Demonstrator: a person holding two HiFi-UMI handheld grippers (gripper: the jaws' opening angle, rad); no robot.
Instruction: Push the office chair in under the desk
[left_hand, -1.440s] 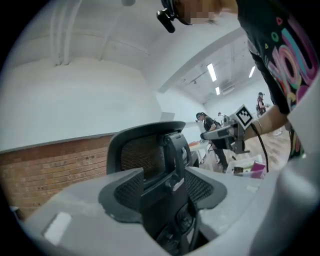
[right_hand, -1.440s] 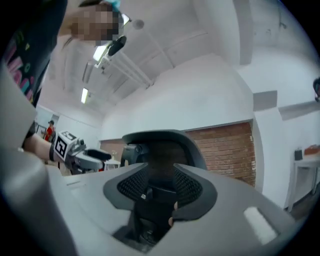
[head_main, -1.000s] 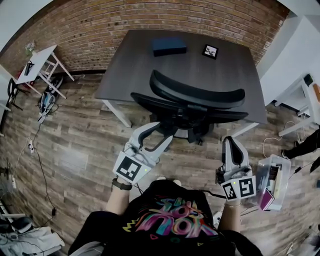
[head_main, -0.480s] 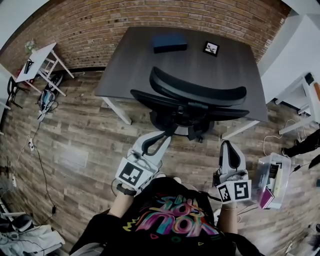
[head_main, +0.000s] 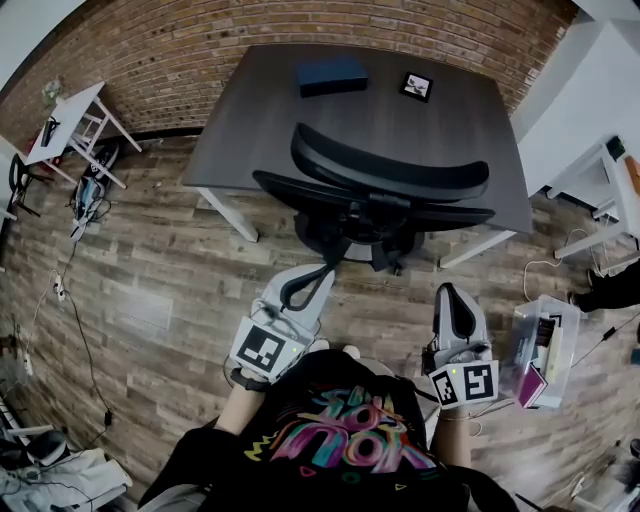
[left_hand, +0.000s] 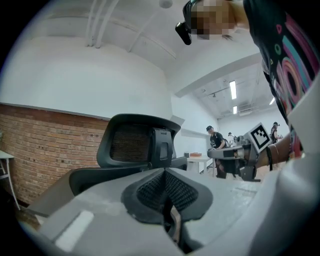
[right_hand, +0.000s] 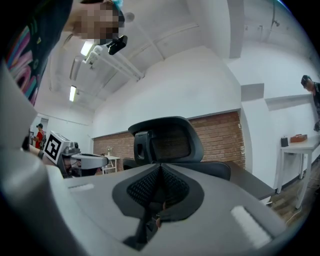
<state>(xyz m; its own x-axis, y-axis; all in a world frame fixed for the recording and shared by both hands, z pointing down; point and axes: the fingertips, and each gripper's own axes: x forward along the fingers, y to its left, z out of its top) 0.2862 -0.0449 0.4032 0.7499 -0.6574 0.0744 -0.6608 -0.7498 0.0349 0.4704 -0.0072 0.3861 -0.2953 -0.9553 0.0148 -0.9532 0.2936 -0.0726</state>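
The black office chair (head_main: 385, 178) stands at the front edge of the dark grey desk (head_main: 250, 120), its seat partly under the top and its curved back toward me. My left gripper (head_main: 326, 270) hangs just short of the chair's base, apart from it, its jaws closing until they meet with nothing between them. My right gripper (head_main: 447, 289) is shut and empty, lower right of the chair. The left gripper view shows the chair back (left_hand: 130, 145) beyond the shut left gripper (left_hand: 165, 171). The right gripper view shows the chair back (right_hand: 172, 140) past the right gripper (right_hand: 160, 167).
A blue box (head_main: 331, 74) and a small framed picture (head_main: 417, 86) lie on the desk. A white folding table (head_main: 65, 125) stands far left, a white desk (head_main: 590, 100) at right. A clear plastic bin (head_main: 540, 350) sits on the wood floor beside my right gripper. People (left_hand: 216, 140) stand in the background.
The left gripper's jaws went from open to shut. Both grippers drew back a little from the chair toward my body.
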